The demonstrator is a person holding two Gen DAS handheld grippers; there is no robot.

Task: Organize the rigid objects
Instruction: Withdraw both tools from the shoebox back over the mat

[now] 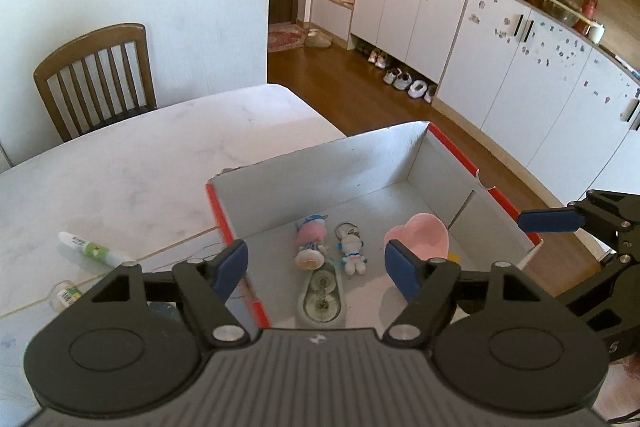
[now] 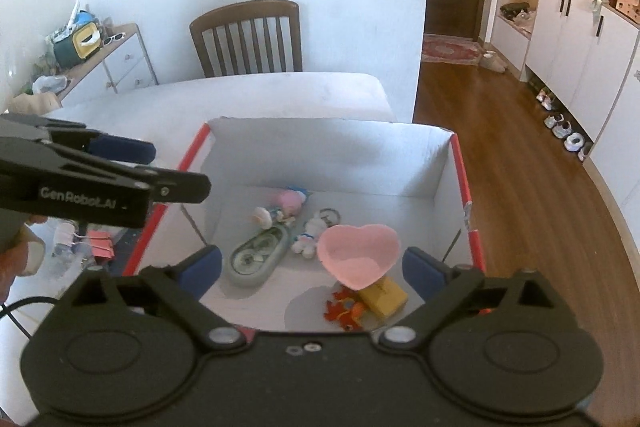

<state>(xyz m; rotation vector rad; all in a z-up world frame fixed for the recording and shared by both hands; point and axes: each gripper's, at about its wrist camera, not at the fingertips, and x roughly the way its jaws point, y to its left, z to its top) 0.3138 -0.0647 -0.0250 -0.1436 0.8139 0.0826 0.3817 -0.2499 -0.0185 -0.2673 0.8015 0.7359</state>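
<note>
Right wrist view: both my grippers, left (image 1: 316, 263) and right (image 2: 312, 267), hang wide open and empty above the box (image 2: 440, 163); the pink heart dish (image 2: 360, 255) sits inside. Next I'd go for the tube (image 1: 94, 251) on the table (image 1: 160, 155), approaching low.

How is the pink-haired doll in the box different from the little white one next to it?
The pink-haired doll looks bigger than the little white doll. The pink-haired doll has pink hair and a blue hat; the white doll is mostly white with small blue and pink bits. The white doll has a metal ring at its head; I see none on the pink-haired doll. Both lie side by side on the floor of the box, and no gripper touches them.
</note>
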